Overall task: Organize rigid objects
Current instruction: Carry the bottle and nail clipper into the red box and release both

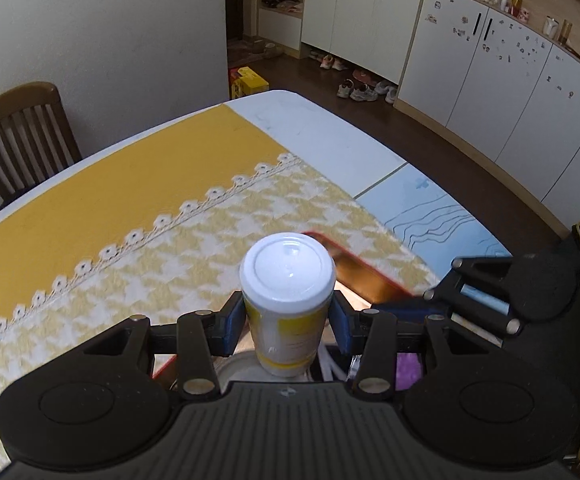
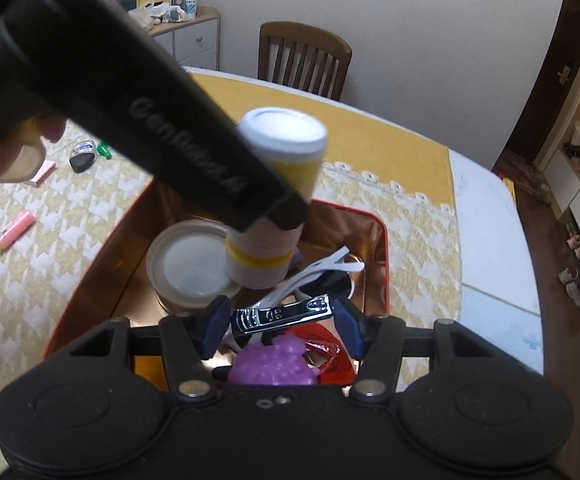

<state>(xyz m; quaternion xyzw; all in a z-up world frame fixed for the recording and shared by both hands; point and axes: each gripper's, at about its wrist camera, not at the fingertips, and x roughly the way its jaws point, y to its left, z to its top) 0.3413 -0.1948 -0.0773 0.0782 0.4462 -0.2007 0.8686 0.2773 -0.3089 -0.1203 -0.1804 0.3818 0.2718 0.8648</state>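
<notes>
My left gripper [image 1: 287, 320] is shut on a white-capped bottle with a yellow label [image 1: 287, 280], gripping its body just below the cap. In the right wrist view the bottle [image 2: 281, 140] hangs tilted over an open red tin box [image 2: 382, 248], and one of the left gripper's black fingers [image 2: 193, 140] crosses in front of it. My right gripper [image 2: 281, 320] is over the box's near side, with a chrome nail clipper [image 2: 281, 316] held lengthwise between its blue pads. From the left wrist view the right gripper [image 1: 410, 308] is at the right, beside the box rim [image 1: 354, 256].
The box holds a round can with a pale lid [image 2: 189, 268], a white plastic utensil [image 2: 322, 268], a purple lumpy thing [image 2: 273, 364] and red foil [image 2: 334, 360]. A pink marker [image 2: 15, 230] and a black item [image 2: 81, 158] lie on the yellow cloth. A wooden chair [image 2: 304, 60] stands behind the table.
</notes>
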